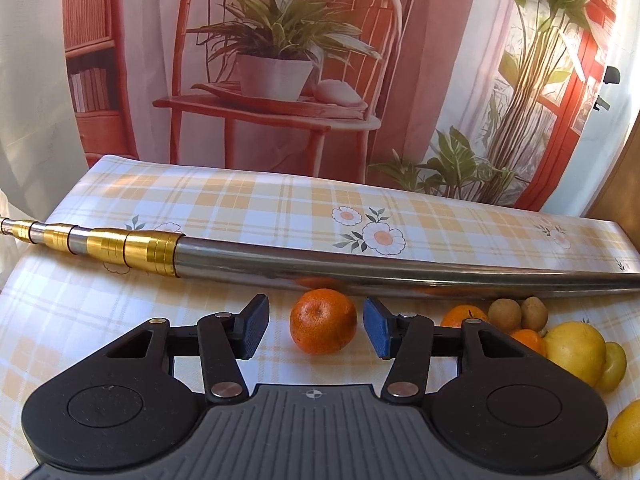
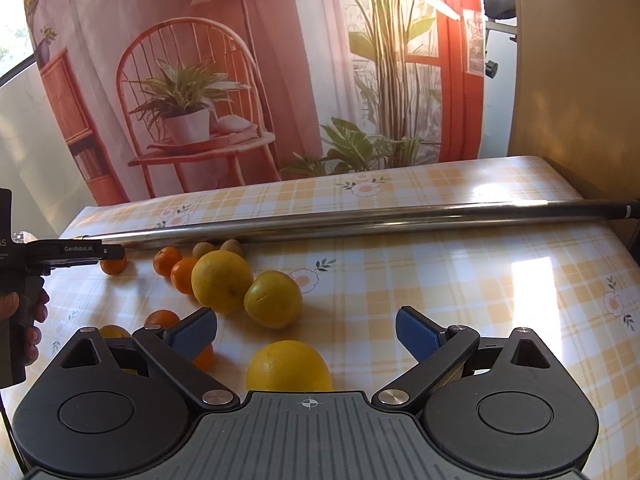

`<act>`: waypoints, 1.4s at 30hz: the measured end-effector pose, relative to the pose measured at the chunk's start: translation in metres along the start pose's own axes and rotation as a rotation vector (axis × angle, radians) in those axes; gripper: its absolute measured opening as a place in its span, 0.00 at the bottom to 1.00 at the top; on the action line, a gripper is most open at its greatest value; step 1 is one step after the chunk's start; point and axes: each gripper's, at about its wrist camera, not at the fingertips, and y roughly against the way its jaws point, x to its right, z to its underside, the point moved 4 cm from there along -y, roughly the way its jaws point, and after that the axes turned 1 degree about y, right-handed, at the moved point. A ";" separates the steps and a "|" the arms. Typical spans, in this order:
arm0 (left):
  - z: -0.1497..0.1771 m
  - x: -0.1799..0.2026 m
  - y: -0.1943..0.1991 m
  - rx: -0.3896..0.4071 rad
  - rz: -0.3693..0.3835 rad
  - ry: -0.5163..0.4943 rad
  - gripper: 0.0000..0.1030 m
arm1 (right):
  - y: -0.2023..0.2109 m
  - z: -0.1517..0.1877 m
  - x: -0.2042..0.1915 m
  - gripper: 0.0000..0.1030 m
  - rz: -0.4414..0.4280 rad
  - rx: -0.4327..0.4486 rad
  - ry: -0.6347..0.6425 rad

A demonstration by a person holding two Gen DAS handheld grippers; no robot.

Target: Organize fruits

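Observation:
A small orange mandarin lies on the checked tablecloth, right between the blue pads of my left gripper, which stands open and apart from it. In the right wrist view my right gripper is open above a yellow citrus fruit close to its base. Ahead lie two more yellow fruits, several mandarins and two small brown fruits. The left gripper body shows at the left, held by a hand.
A long metal telescopic pole with gold rings lies across the table behind the fruit. A printed backdrop of a chair and plants hangs behind the table. More fruit sits to the right of my left gripper.

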 end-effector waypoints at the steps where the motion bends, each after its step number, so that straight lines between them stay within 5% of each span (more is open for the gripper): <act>1: 0.000 0.001 -0.003 -0.006 0.002 0.003 0.47 | -0.001 0.000 0.000 0.93 -0.001 -0.004 -0.002; 3: 0.001 0.002 -0.008 -0.019 0.010 0.003 0.39 | -0.004 0.001 0.002 0.93 -0.003 -0.009 -0.005; 10: 0.008 0.008 0.004 -0.020 0.027 -0.057 0.38 | -0.006 0.003 0.005 0.92 -0.018 -0.017 -0.026; 18: 0.023 0.023 0.061 0.007 0.085 -0.160 0.38 | -0.004 0.006 0.007 0.91 -0.029 -0.009 -0.026; 22: 0.036 0.032 0.090 0.012 0.127 -0.165 0.38 | -0.005 0.007 0.005 0.83 -0.039 -0.010 -0.007; 30: 0.060 0.050 0.129 0.014 0.199 -0.158 0.38 | -0.038 -0.020 -0.014 0.68 -0.125 -0.021 0.236; 42: 0.081 0.053 0.146 -0.005 0.218 -0.130 0.38 | -0.084 -0.018 -0.014 0.47 -0.198 -0.133 0.146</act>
